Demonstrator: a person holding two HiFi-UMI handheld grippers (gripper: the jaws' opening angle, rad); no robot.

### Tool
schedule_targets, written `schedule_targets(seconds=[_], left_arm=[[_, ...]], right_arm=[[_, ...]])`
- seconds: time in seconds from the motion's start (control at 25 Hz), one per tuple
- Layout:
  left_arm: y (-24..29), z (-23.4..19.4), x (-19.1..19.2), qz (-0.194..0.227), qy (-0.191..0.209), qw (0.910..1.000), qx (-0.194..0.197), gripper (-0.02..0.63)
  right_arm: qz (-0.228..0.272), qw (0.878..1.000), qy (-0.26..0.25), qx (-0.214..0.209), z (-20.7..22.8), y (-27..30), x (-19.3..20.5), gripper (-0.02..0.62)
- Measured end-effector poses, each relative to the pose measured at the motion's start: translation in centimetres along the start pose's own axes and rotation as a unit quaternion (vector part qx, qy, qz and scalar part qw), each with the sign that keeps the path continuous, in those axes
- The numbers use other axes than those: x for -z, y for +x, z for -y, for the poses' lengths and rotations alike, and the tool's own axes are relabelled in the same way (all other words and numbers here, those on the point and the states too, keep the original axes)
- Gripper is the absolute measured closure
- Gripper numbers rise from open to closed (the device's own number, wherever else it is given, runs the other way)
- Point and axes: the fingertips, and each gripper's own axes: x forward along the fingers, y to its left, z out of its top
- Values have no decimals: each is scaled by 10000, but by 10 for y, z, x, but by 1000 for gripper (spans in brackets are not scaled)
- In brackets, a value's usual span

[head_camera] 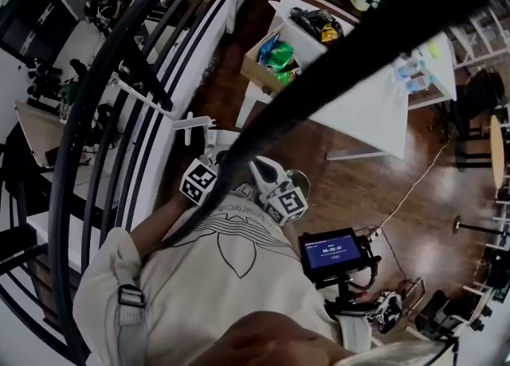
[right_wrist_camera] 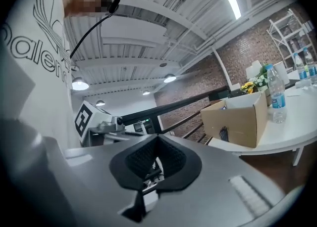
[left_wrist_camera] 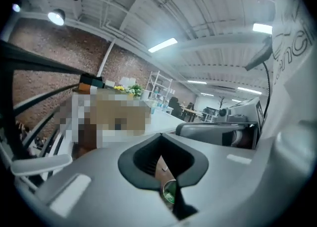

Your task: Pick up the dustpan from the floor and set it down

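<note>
No dustpan can be made out in any view. Both grippers are held up close to the person's chest, side by side. In the head view my left gripper shows with its marker cube beside the black railing. My right gripper is just to its right. The left gripper is shut, pads meeting, nothing between them. Through the gap below the pads a small round greenish thing shows on the floor beyond. The right gripper is also shut with nothing held.
A black stair railing runs along the left. A white table stands ahead, with a cardboard box and a water bottle on it. A small screen on a stand is at the right, and a cable lies across the wooden floor.
</note>
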Motion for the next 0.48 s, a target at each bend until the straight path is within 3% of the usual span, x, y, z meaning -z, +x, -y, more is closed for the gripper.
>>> schedule_targets(seconds=[0.08, 0.24, 0.48], left_arm=[[-1, 0, -12, 89, 224, 9997, 75, 586], [-8, 18, -8, 19, 211, 9992, 332, 585], [0, 24, -1, -8, 279, 9992, 283, 586]], right_arm=[[-51, 10000, -18, 23, 1, 1, -2, 594], [36, 9998, -130, 139, -6, -11, -2, 594], [188, 9997, -132, 101, -3, -18, -1, 594]])
